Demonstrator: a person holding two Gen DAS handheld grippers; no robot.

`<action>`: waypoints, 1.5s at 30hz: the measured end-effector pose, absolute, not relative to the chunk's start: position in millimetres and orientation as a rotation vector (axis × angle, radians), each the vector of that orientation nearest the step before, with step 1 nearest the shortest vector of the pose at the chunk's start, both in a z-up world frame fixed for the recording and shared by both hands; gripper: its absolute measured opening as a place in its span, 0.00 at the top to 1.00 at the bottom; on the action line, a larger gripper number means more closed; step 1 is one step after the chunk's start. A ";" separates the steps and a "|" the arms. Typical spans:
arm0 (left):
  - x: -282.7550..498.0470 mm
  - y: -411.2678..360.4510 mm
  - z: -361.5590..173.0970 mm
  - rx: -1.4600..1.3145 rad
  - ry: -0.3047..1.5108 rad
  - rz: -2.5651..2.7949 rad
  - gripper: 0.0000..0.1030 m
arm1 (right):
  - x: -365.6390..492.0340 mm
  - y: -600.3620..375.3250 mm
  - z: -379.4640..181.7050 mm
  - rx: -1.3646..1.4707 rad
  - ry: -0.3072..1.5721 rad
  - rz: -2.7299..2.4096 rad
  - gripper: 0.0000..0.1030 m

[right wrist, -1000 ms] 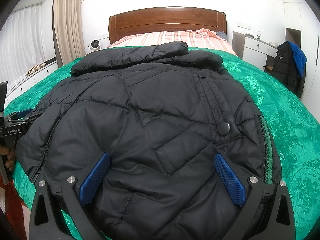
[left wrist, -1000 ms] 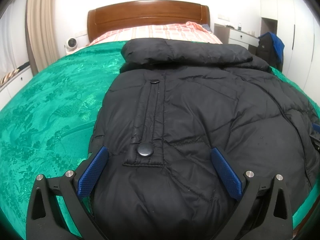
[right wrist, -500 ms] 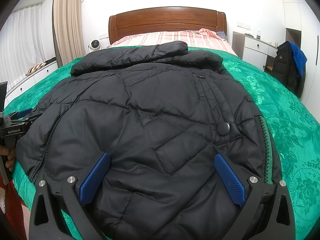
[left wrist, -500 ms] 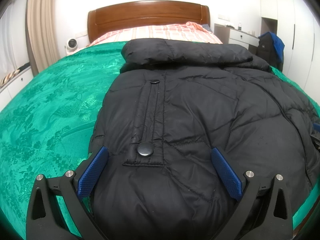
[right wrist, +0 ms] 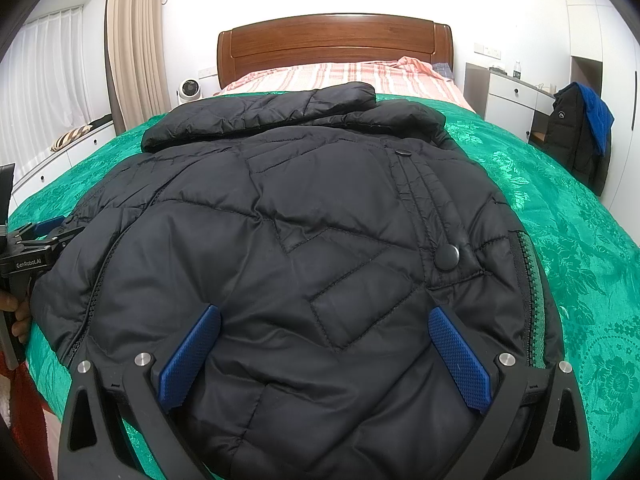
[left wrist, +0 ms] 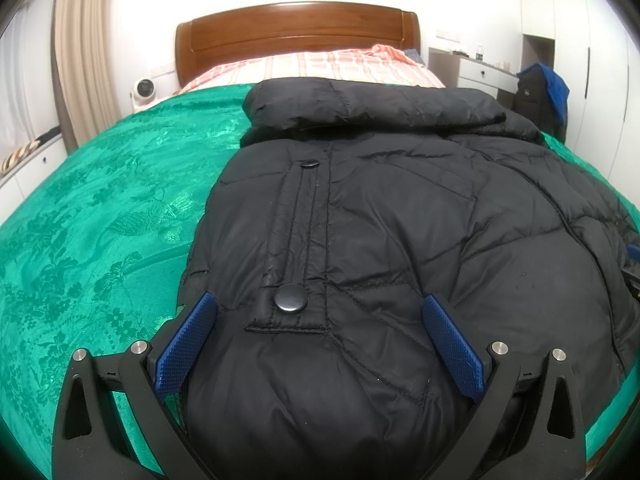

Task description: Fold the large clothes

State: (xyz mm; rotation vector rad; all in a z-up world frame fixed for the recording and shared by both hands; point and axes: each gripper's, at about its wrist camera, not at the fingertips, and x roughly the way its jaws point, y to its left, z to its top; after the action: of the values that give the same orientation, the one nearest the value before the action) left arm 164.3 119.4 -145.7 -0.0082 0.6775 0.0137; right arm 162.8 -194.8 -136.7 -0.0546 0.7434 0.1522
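— Our jaws? The left gripper [left wrist: 318,344] stands wide open, its blue pads either side of the black puffer jacket's [left wrist: 380,220] hem.

— And our right gripper [right wrist: 324,354] is spread just as wide, straddling the hem further right — the jacket lies flat on the green bedspread [right wrist: 580,240], collar towards the headboard [right wrist: 334,40].

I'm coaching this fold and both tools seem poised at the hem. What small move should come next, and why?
Probably shut both tools on the hem of the black puffer jacket. The left tool and right tool are open with the hem bulging between their pads, and the jacket lies flat on the green bedspread.
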 end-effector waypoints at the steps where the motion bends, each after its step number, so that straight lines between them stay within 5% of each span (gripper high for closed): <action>1: 164.3 119.4 -145.7 -0.008 0.678 0.014 0.00 | 162.6 -194.7 -136.9 -0.055 0.743 0.152 0.00; 33: 154.0 121.6 -119.3 0.027 0.749 -0.002 0.01 | 158.3 -206.8 -120.7 -0.038 0.778 0.154 0.01; 39: 125.9 175.7 -87.3 -0.112 0.777 -0.055 0.00 | 141.2 -274.1 -64.7 0.059 0.735 0.038 0.01; 45: 121.8 225.8 -133.8 -0.443 0.958 -0.131 0.02 | 128.4 -327.5 -89.0 0.257 0.979 0.082 0.01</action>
State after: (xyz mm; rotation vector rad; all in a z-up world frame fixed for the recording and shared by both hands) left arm 121.8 225.8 -133.8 -0.4433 0.9582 -0.1307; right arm 128.4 -327.5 -89.0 0.2565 0.9790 0.0822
